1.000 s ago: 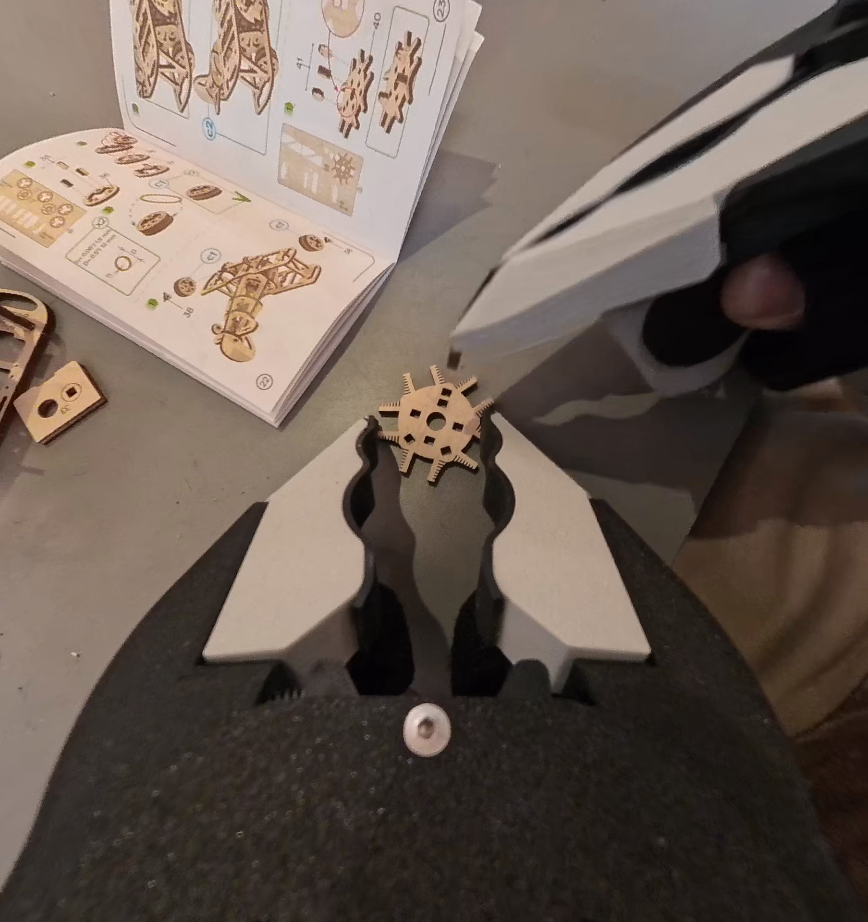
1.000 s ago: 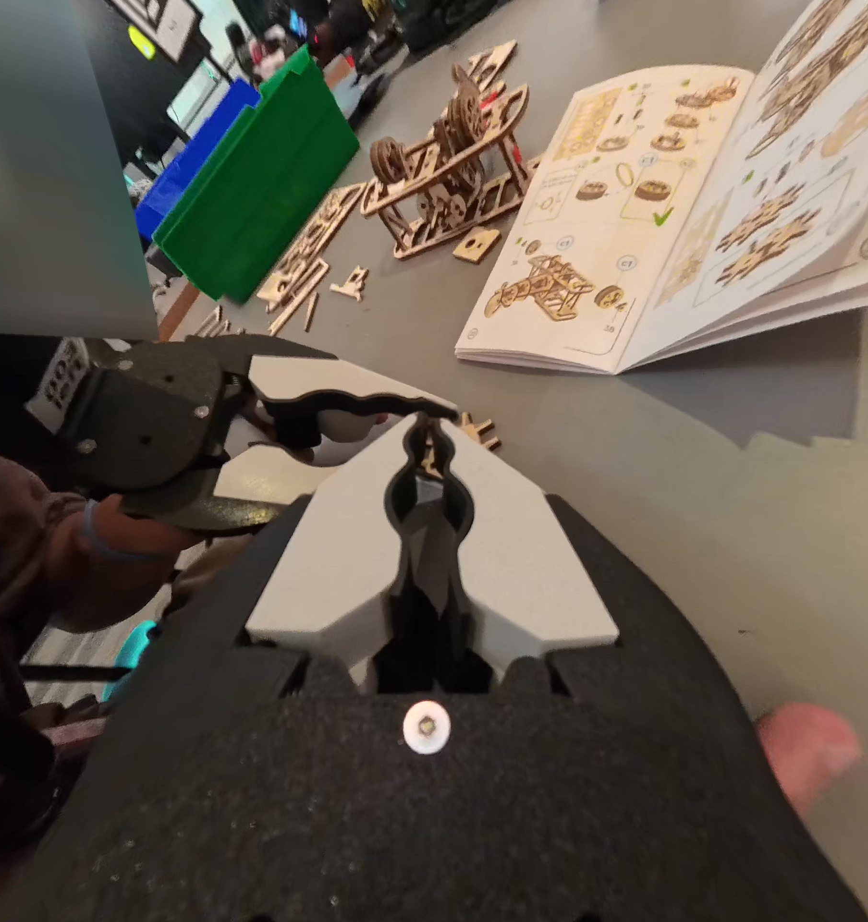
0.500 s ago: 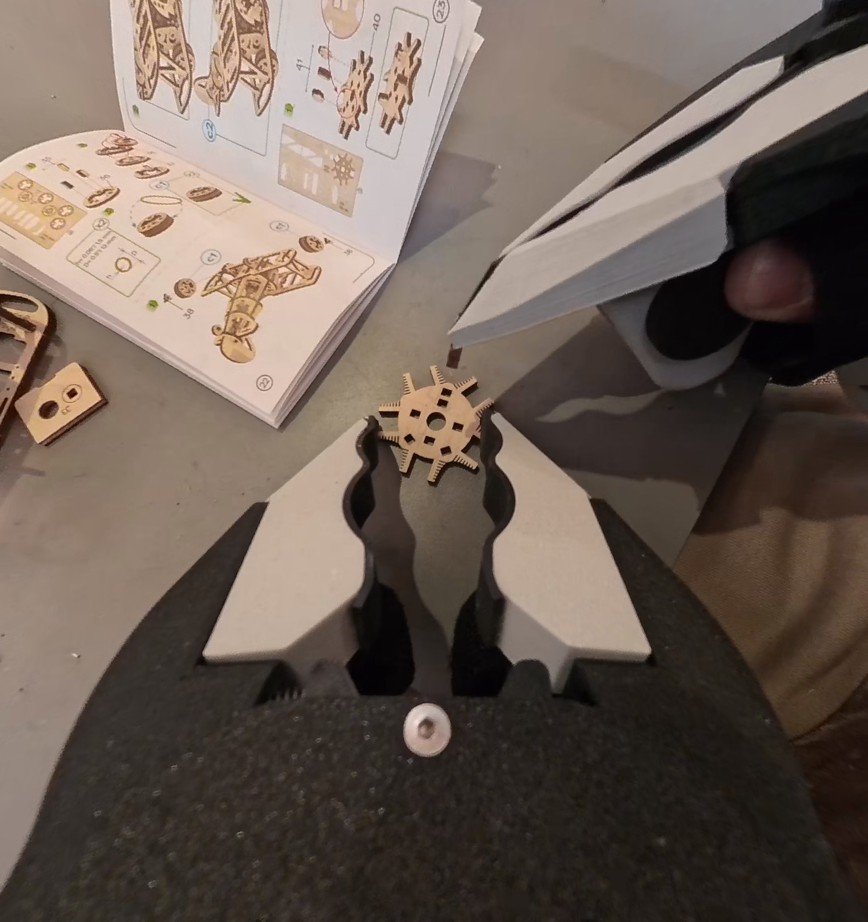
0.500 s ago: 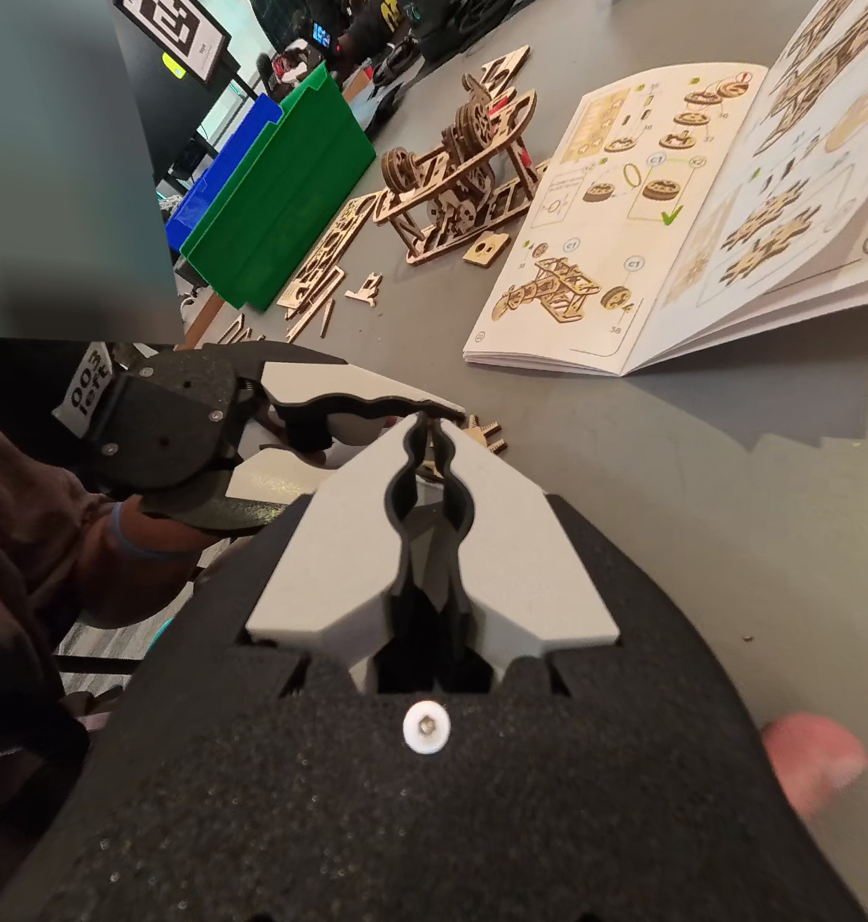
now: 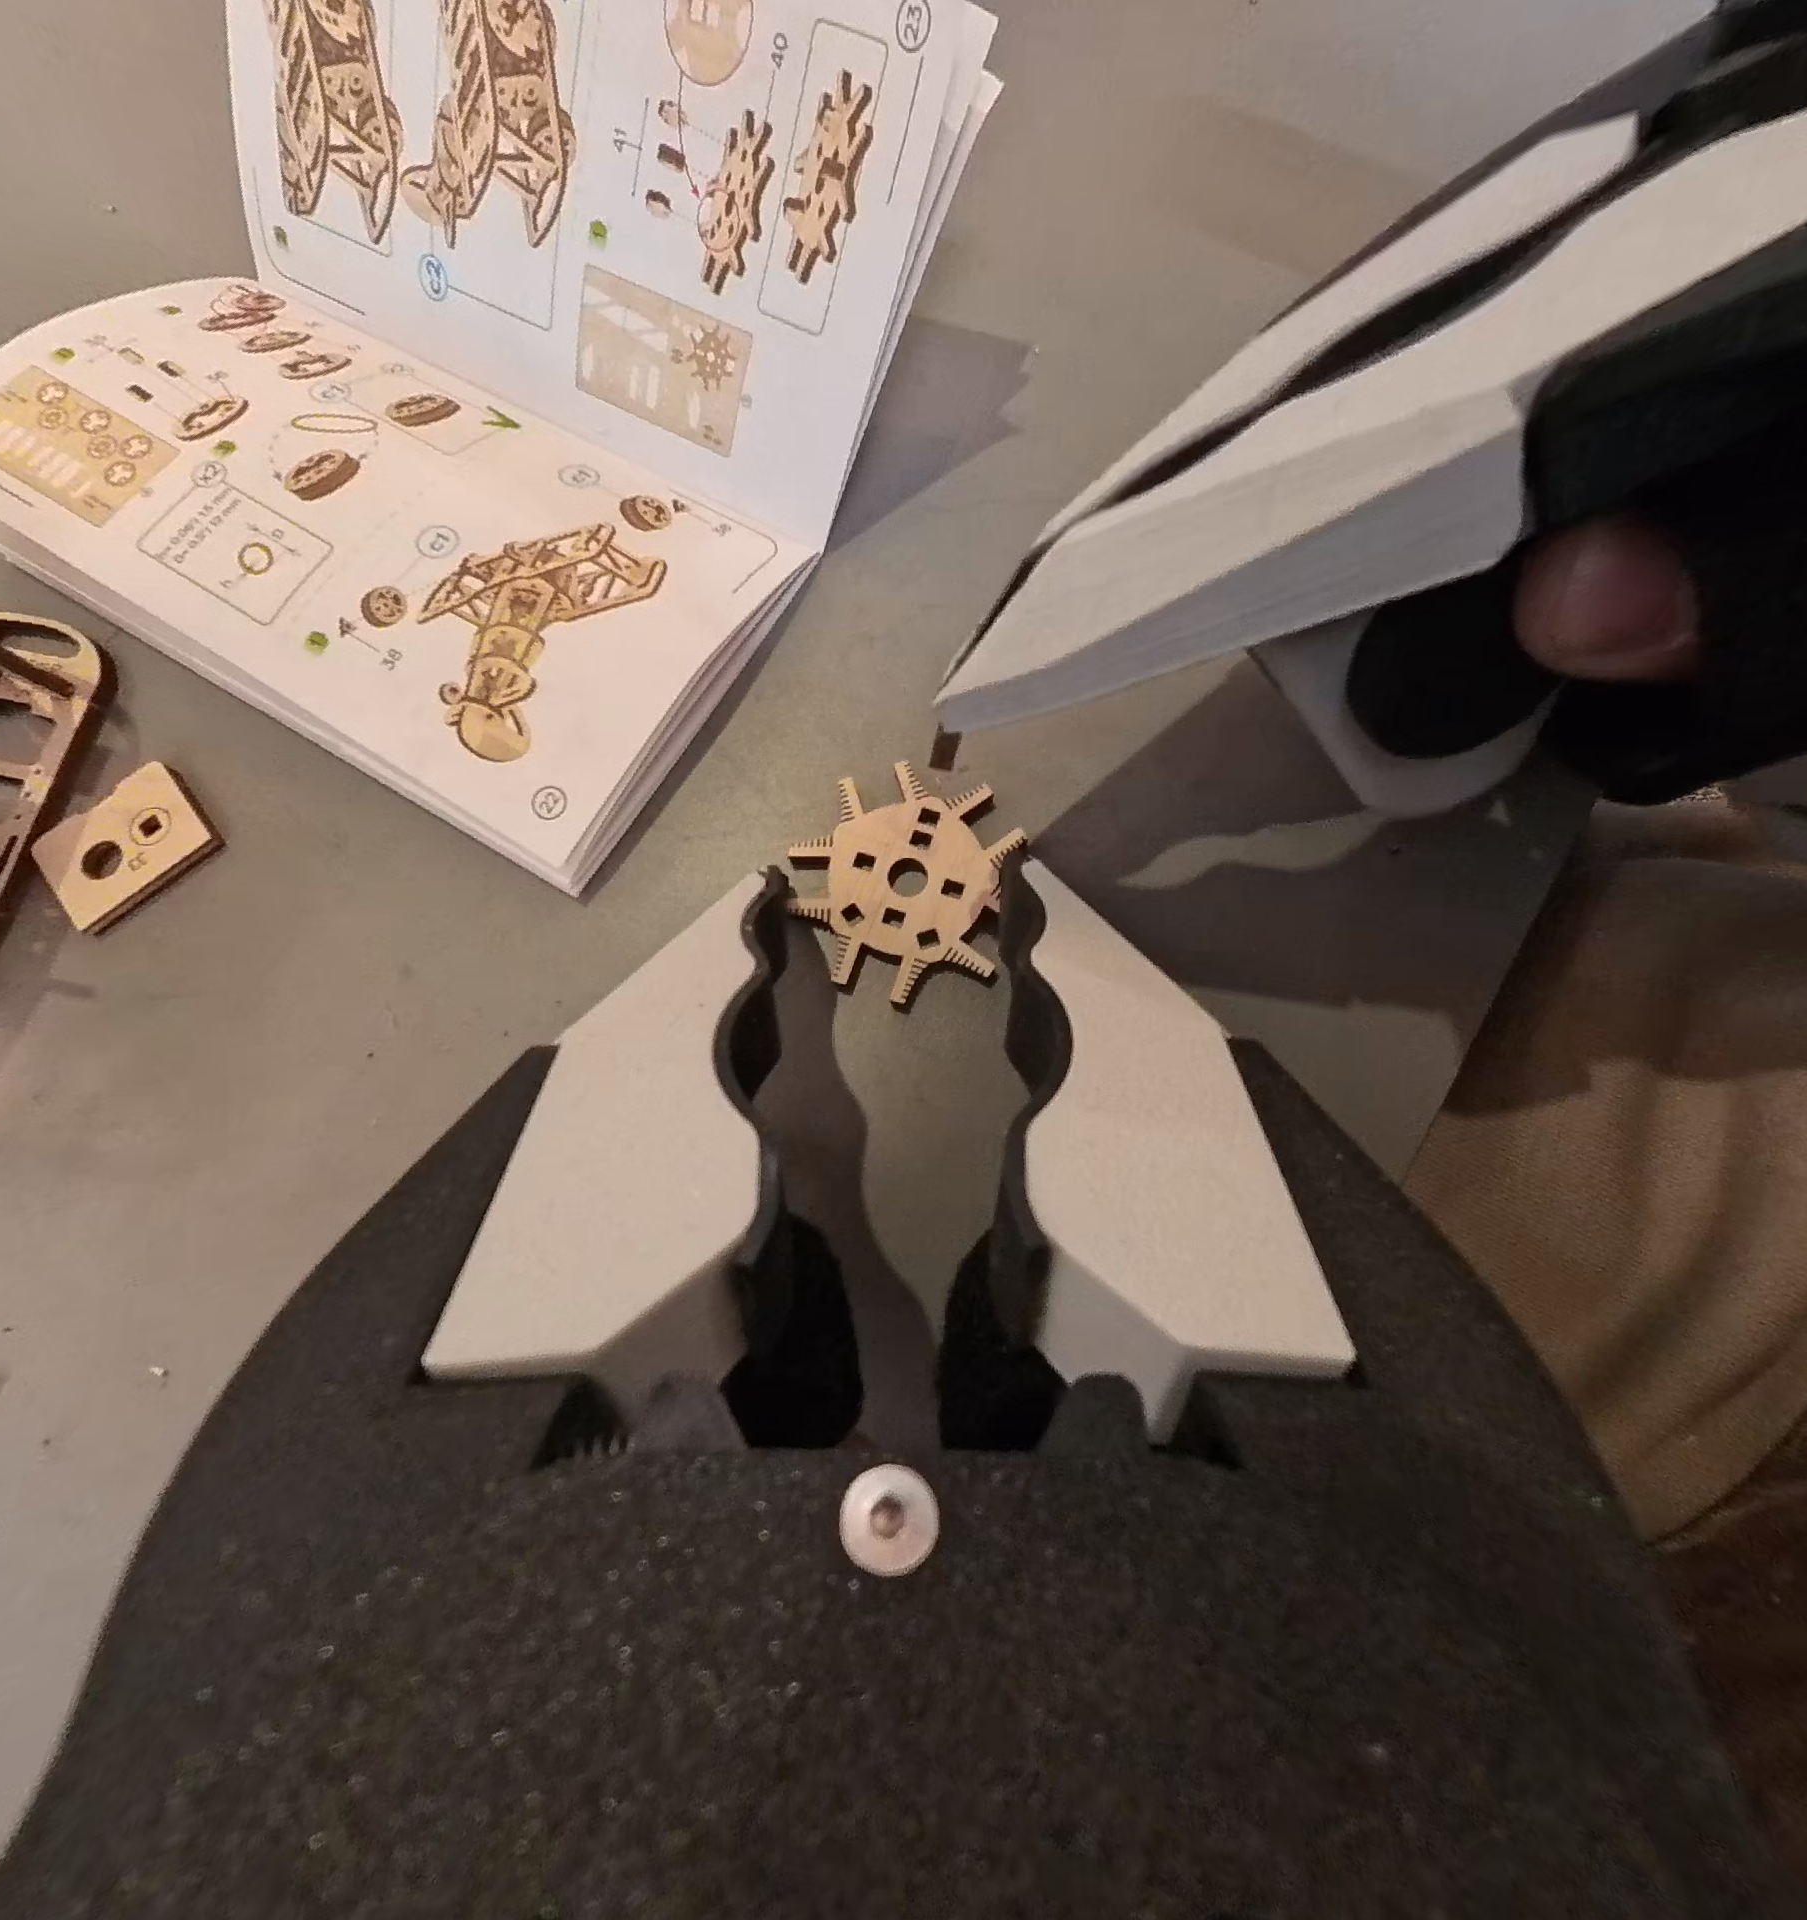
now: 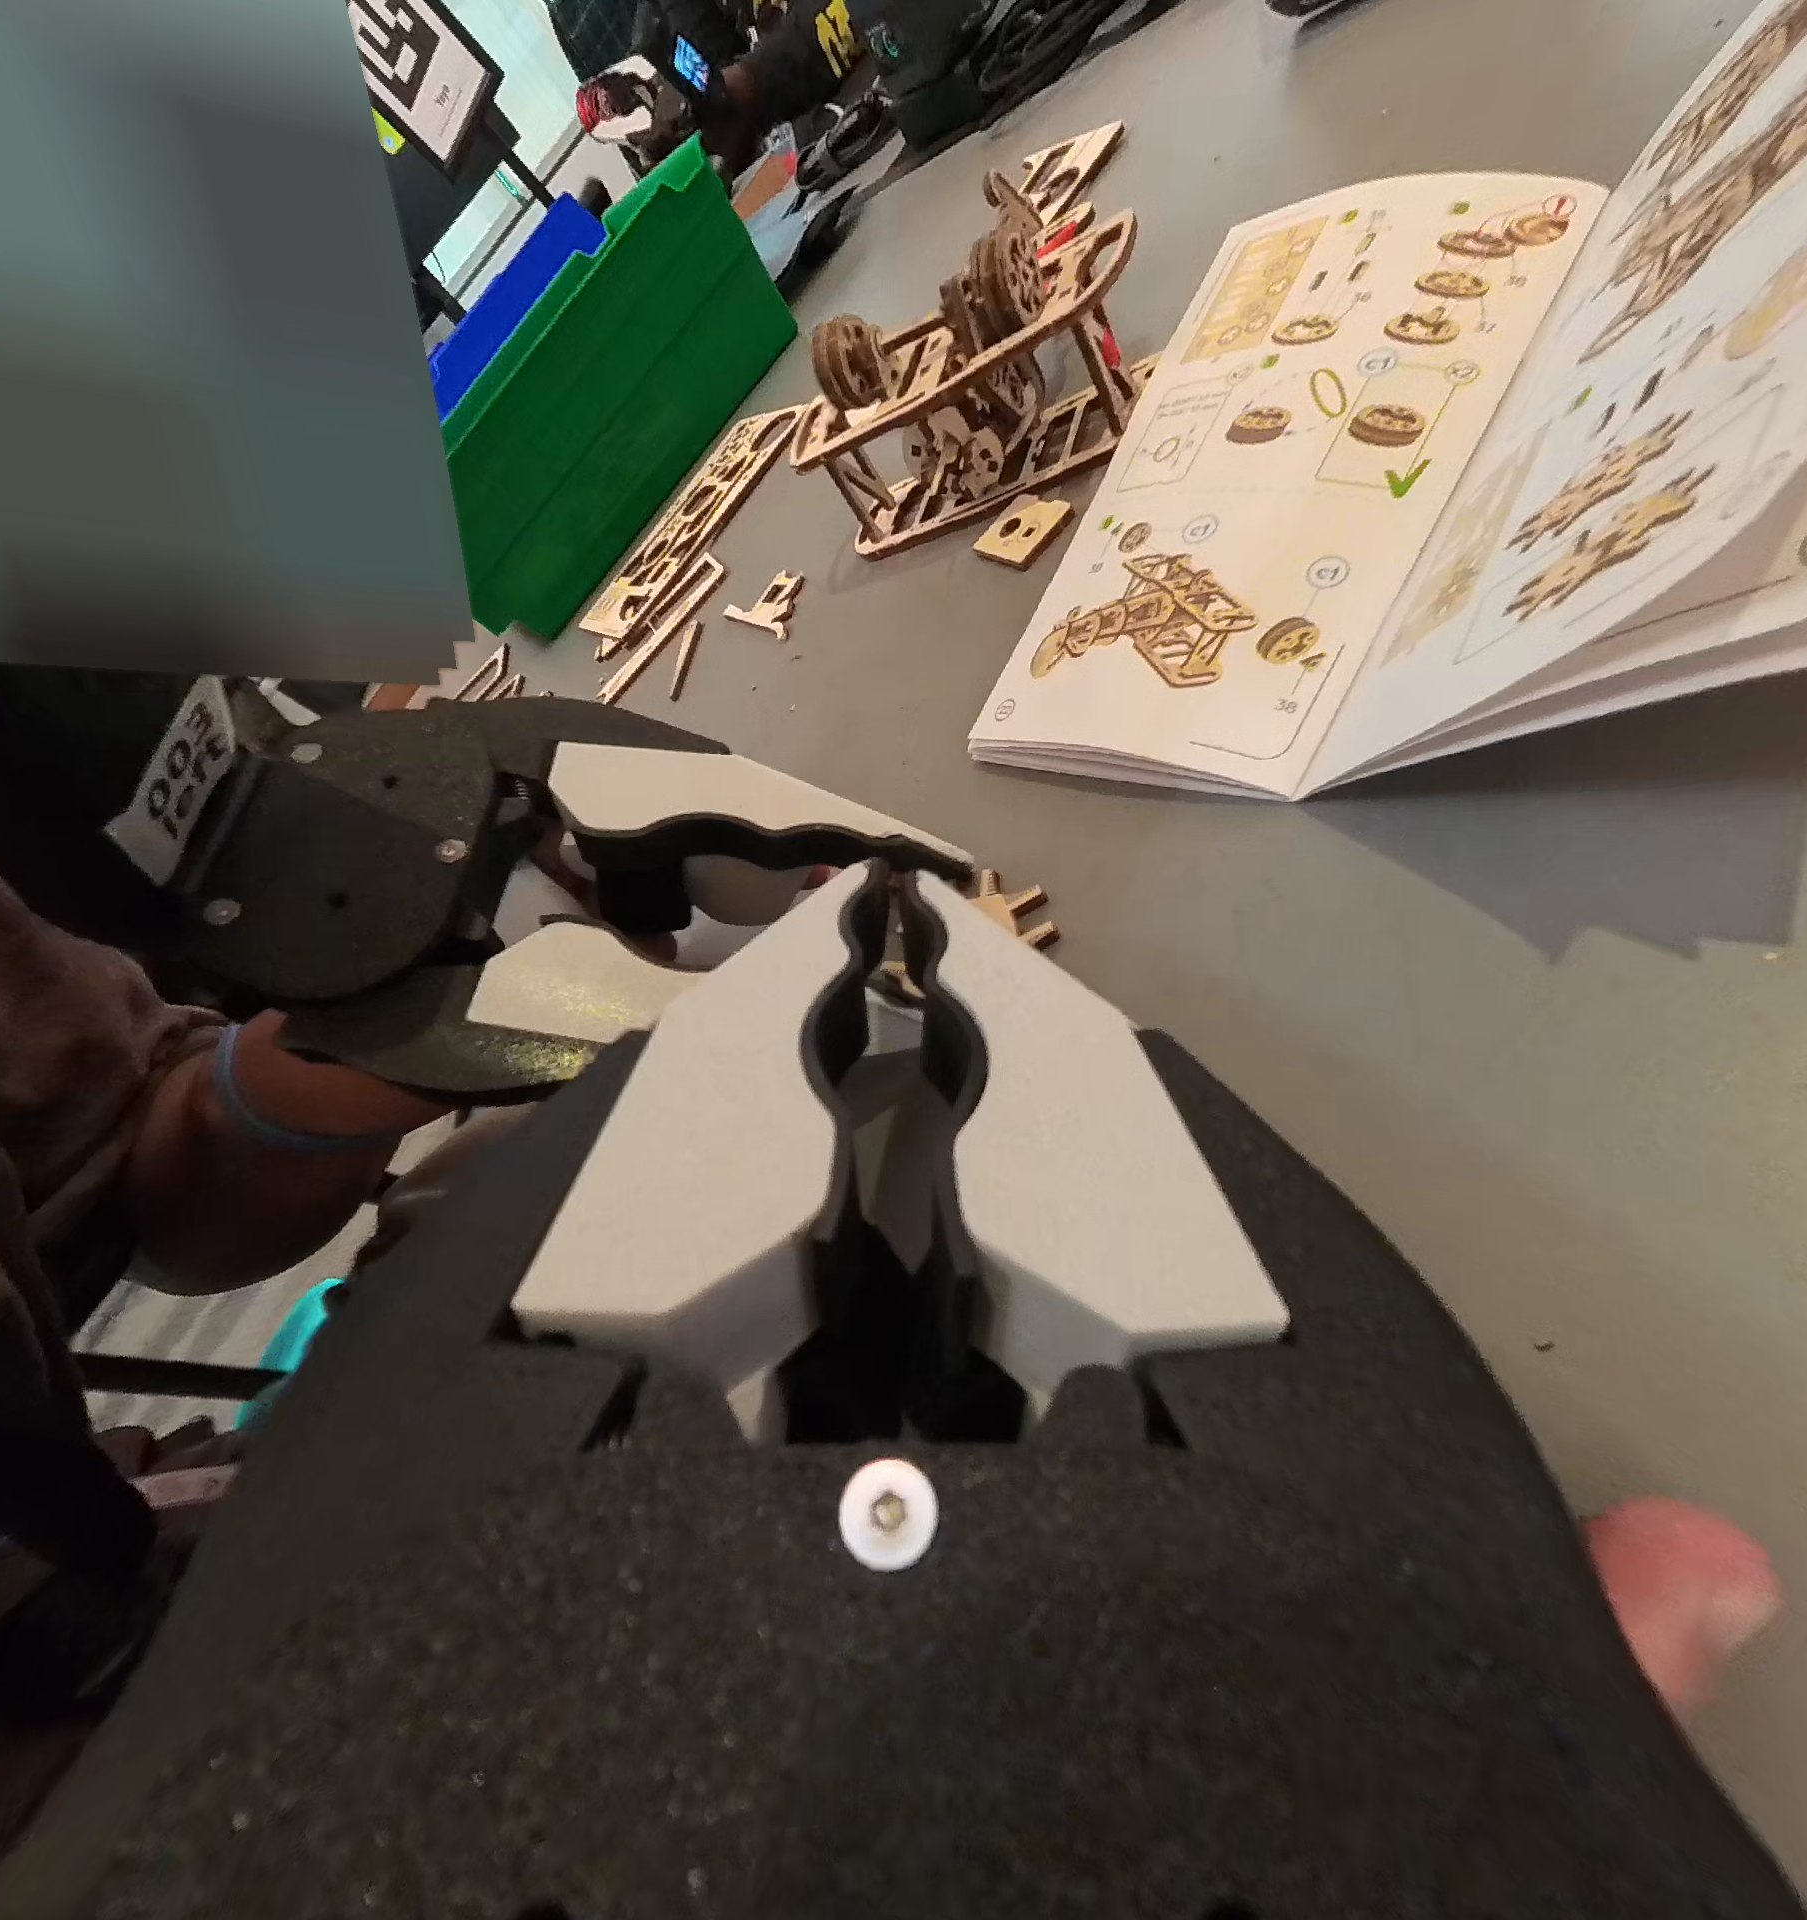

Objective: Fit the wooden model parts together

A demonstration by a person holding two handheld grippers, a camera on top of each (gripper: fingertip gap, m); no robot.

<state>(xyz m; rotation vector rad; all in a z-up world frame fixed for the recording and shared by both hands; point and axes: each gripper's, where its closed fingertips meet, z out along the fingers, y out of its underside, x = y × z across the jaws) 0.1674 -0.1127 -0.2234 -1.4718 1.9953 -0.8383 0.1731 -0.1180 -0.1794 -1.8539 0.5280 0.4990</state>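
The left gripper (image 5: 894,894) fingers (image 5: 650,1081) stand part open, grasping the gear (image 5: 904,883) by its teeth, flat above the desk (image 5: 255,1039). The right gripper (image 6: 894,883) fingers (image 6: 1044,1060) are clenched on a small dark peg (image 5: 947,745), just beside the gear rim. The gear is pale, eight-spoked, with square holes.
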